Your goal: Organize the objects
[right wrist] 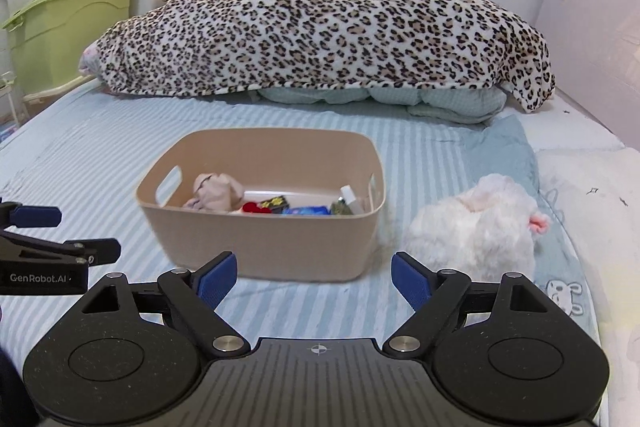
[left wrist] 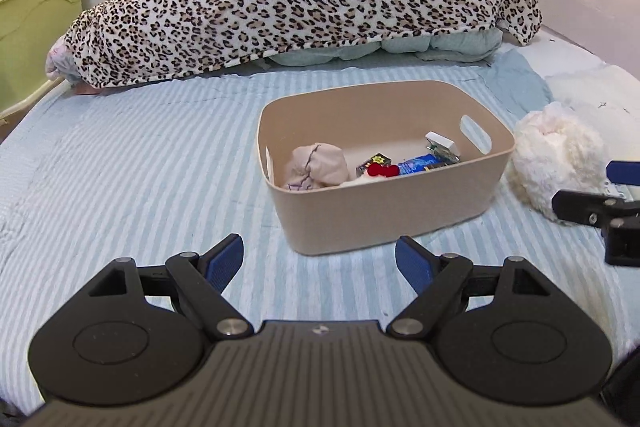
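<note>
Both tools hang back over the striped pale-blue bed sheet [right wrist: 100, 155], and neither carries anything: the left hand-held gripper [left wrist: 319, 259] has its blue pads spread wide on empty air, and the right hand-held gripper [right wrist: 312, 277] is released the same way. Ahead sits the beige plastic storage basket with cut-out handles [right wrist: 256, 247], already loaded with a crumpled pinkish cloth [right wrist: 218, 193], a small red item [right wrist: 256, 207], a blue packet [right wrist: 306, 211] and a white boxy piece [right wrist: 350, 199]. The one stray left out looks to be the fluffy white plush toy with a pink ear [right wrist: 476, 231], lying on the bed just beside the basket's right wall. Here is the risk, as I judge it: that plush is soft and bulky, so a shallow pinch may grab only fur and let it slip mid-carry. It sits so near the basket that a sideways reach could nudge the light container across the sheet or tip it. Whether plush and wall actually touch is hard to say from here. And the two grippers are close; crossing paths could clash.
</note>
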{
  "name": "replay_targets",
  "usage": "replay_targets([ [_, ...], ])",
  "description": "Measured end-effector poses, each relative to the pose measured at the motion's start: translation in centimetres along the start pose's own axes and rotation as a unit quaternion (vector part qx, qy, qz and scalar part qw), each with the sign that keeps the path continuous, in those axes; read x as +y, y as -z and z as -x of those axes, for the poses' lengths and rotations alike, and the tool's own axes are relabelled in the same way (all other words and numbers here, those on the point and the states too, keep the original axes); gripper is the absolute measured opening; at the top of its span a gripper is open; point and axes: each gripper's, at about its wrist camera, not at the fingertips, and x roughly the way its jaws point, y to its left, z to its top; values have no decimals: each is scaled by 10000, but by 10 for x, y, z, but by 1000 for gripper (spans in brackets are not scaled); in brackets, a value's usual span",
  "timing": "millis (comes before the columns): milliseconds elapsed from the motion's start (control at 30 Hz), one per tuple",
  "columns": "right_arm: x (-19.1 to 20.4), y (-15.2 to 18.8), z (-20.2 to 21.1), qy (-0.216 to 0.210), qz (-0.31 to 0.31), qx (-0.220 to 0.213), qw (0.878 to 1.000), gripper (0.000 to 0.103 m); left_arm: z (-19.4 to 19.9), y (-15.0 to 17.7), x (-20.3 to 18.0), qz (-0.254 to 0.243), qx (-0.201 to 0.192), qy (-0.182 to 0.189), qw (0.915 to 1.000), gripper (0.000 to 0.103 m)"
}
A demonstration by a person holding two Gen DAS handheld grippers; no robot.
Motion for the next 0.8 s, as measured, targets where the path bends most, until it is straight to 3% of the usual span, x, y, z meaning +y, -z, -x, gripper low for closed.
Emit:
replay_targets([
  [533,20,27,52,-246,68,1,9997,86,53,19,5,252,-114,141,9995,84],
  [800,22,32,69,-293,-3,0,9996,86,72,27,0,54,-236,68,9997,84],
])
